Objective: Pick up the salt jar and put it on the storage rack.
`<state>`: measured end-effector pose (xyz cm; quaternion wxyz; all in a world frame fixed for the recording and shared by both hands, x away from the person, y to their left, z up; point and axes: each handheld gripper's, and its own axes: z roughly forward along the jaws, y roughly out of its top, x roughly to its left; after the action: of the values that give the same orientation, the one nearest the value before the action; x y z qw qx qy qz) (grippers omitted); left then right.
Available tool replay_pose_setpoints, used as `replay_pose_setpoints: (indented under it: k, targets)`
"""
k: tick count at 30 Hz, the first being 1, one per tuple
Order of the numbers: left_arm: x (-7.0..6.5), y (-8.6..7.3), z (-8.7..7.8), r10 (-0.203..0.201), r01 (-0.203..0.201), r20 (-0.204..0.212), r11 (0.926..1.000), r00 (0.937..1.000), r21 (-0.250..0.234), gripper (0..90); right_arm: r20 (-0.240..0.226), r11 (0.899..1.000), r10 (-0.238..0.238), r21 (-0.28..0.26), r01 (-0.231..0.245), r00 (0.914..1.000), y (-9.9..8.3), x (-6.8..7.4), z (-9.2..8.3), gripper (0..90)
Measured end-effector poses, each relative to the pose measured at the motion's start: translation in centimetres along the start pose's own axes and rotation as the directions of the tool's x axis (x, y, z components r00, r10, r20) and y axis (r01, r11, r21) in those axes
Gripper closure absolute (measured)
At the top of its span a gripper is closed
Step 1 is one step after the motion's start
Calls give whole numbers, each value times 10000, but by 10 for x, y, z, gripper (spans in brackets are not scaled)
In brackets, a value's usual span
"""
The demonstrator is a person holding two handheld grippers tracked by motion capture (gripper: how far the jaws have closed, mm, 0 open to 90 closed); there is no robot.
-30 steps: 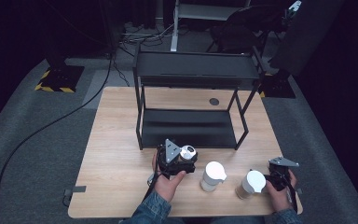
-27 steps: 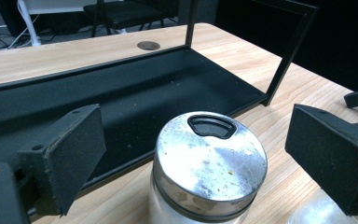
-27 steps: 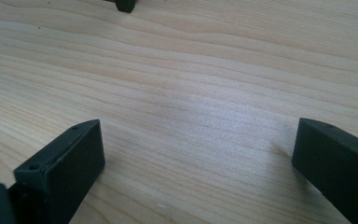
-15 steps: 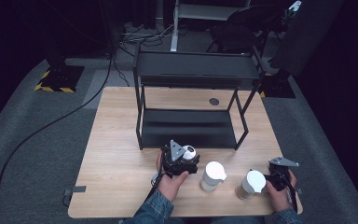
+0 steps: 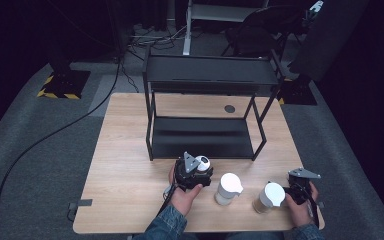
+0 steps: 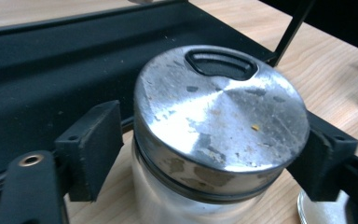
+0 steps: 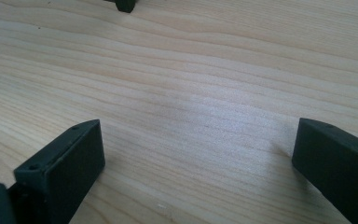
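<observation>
A pale wooden table [image 5: 130,150] lies under my jaws, with a black two-tier shelf rack [image 5: 205,135] standing on it just beyond my left gripper [image 6: 205,154]. A glass jar with a scuffed metal lid [image 6: 219,126] stands between those jaws, and two white-lidded jars [image 5: 228,188] stand between my two grippers.

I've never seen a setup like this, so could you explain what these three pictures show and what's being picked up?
A person sits at a wooden table with a hand-held two-jaw gripper in each hand. One picture looks down from above; the other two come from cameras riding on the grippers. On the table stand a black two-level shelf rack and three jars. The left gripper has just been closing its jaws around a metal-lidded glass jar, its pads at the lid's sides. The right gripper is open above bare wood, beside a white-lidded jar. Another white-lidded jar stands between the hands.
</observation>
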<state>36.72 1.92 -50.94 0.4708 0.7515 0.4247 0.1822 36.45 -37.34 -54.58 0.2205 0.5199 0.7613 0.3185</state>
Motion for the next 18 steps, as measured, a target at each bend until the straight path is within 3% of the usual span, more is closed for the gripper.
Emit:
replay_pose_setpoints:
  k: [6,18]
  targets:
    - [-2,-2,3,299,-298,-66,9993,9995,212,292,1,10000,1,0,-1,10000,0,0,0,20]
    - [-2,0,1,439,-435,-125,9986,9990,304,301,-6,10000,2,1,-2,10000,0,0,0,20]
